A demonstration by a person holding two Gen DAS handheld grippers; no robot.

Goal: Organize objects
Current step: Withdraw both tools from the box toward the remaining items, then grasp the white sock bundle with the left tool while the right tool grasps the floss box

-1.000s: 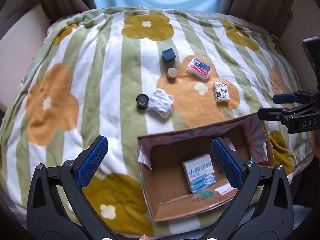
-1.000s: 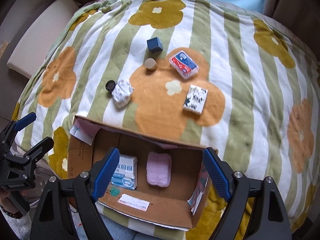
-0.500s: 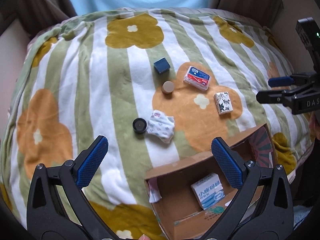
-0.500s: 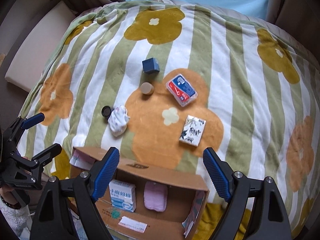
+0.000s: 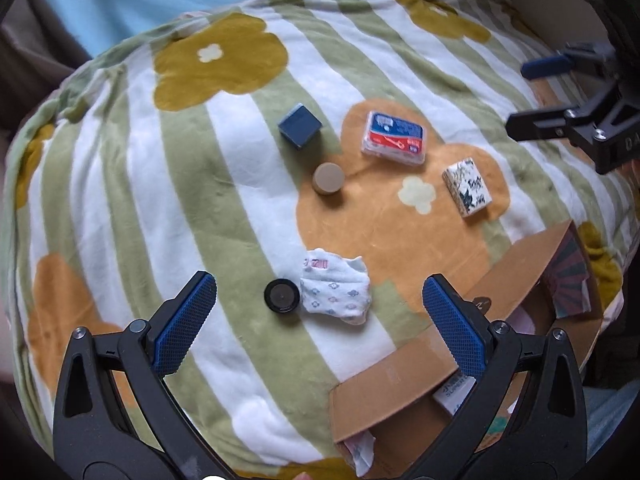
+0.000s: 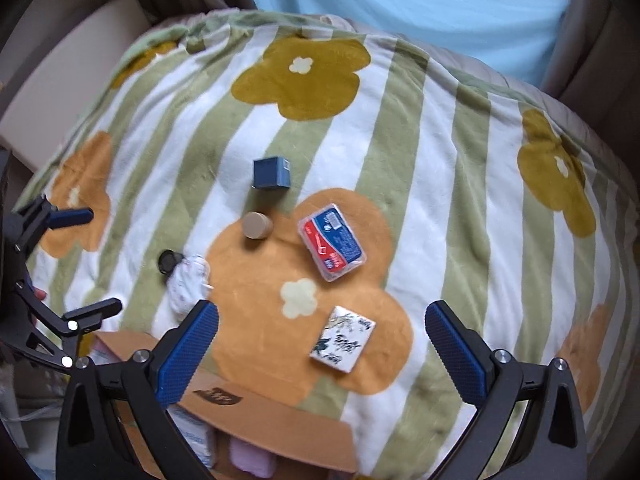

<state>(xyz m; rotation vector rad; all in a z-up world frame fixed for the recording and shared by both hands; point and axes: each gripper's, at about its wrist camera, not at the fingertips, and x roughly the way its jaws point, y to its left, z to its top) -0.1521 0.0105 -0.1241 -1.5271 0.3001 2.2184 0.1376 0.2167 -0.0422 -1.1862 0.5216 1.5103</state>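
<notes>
On the flowered blanket lie a blue cube point(image 5: 300, 126) point(image 6: 272, 173), a beige round cap point(image 5: 328, 178) point(image 6: 257, 225), a red-and-blue packet point(image 5: 394, 138) point(image 6: 332, 242), a white patterned box point(image 5: 467, 187) point(image 6: 343, 339), a folded white cloth point(image 5: 335, 292) point(image 6: 186, 280) and a black lid point(image 5: 281, 296) point(image 6: 169, 262). My left gripper point(image 5: 318, 282) point(image 6: 86, 262) hovers open over the cloth and lid. My right gripper point(image 6: 322, 308) point(image 5: 532, 94) hangs above the patterned box, its jaws opening with nothing held between them.
An open cardboard box point(image 5: 420, 364) point(image 6: 256, 404) stands at the blanket's near edge, holding a white-and-blue carton point(image 5: 452, 396) and a pink pad point(image 6: 252, 460). A light blue sheet point(image 6: 400, 0) and dark curtains lie beyond the blanket.
Both grippers have moved away from the cardboard box and over the loose items; the box has slid to the bottom of both views. The right gripper's fingers stand slightly wider.
</notes>
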